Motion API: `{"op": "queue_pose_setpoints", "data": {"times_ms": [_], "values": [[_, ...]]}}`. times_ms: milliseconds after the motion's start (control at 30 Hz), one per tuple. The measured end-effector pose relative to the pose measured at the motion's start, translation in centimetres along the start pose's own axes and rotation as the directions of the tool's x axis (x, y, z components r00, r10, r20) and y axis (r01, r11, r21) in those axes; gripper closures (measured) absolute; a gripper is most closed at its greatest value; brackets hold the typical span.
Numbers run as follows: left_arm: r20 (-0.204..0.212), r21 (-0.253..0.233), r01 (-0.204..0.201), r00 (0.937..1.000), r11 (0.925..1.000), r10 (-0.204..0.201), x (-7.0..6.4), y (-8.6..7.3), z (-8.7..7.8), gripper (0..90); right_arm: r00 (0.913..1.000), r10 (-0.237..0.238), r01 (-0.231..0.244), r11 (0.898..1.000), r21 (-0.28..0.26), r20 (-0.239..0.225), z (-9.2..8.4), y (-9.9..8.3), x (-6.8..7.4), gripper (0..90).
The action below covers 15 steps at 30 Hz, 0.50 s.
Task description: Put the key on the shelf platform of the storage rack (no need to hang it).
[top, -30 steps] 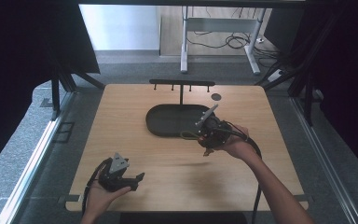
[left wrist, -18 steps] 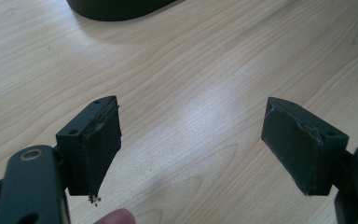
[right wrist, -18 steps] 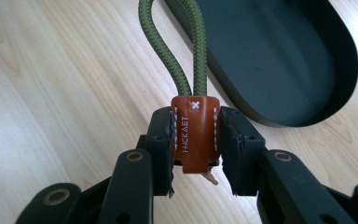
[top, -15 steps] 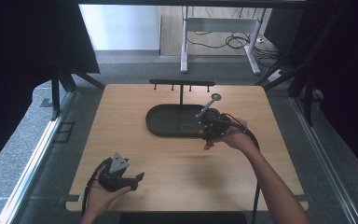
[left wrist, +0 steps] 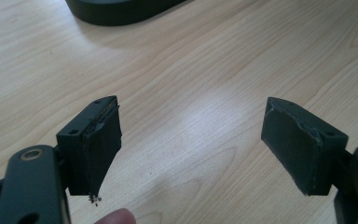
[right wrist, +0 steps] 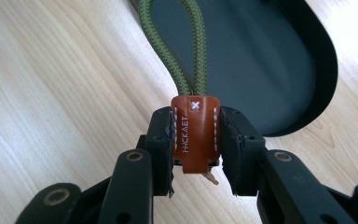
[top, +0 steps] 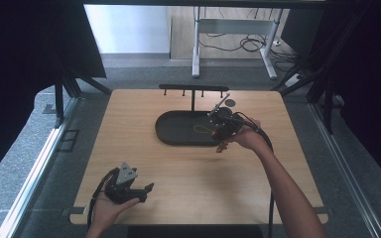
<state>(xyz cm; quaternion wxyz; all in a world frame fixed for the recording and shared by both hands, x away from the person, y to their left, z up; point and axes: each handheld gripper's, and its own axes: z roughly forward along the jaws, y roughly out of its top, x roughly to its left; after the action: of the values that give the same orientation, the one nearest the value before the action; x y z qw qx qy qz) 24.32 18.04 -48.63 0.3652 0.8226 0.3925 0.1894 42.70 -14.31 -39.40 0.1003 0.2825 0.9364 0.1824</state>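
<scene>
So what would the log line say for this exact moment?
right gripper: shut on leather tab of green cord | over: black tray edge | left gripper: open, idle

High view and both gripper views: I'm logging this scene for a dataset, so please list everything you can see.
Table: one, light wood, centre.
Tray: one, black oval, far middle of table.
Rack: one, black bar with pegs, behind tray.
Disc: one, dark, small, right of rack.
Cord: one, olive green loop, over tray.
Tab: one, brown leather, on cord's end, clamped in right gripper.
Desk frame: one, grey, on floor beyond table, cables under it.
Left gripper: black, open, above bare table near front left.
Right gripper: black, at tray's right edge.
</scene>
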Motion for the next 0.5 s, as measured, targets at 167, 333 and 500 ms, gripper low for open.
{"op": "queue_pose_setpoints", "data": {"times_ms": [167,333,500], "values": [[-0.001,0.003,-0.001,1.0000,1.0000,0.001,0.0,0.0,0.0,20.3,1.0000,0.004,-0.004,1.000,0.008,0.008,-0.2,0.8,-0.4,67.2],[0.005,-0.005,-0.002,1.0000,1.0000,0.002,-0.2,0.1,-0.1,20.3,0.9998,0.016,-0.016,1.000,0.014,0.012,-0.1,1.3,-1.1,67.1],[0.005,-0.002,-0.001,1.0000,1.0000,0.001,-0.1,0.1,-0.1,20.3,0.9997,0.019,-0.019,1.000,0.018,0.012,0.2,1.8,-1.5,67.2]]}}
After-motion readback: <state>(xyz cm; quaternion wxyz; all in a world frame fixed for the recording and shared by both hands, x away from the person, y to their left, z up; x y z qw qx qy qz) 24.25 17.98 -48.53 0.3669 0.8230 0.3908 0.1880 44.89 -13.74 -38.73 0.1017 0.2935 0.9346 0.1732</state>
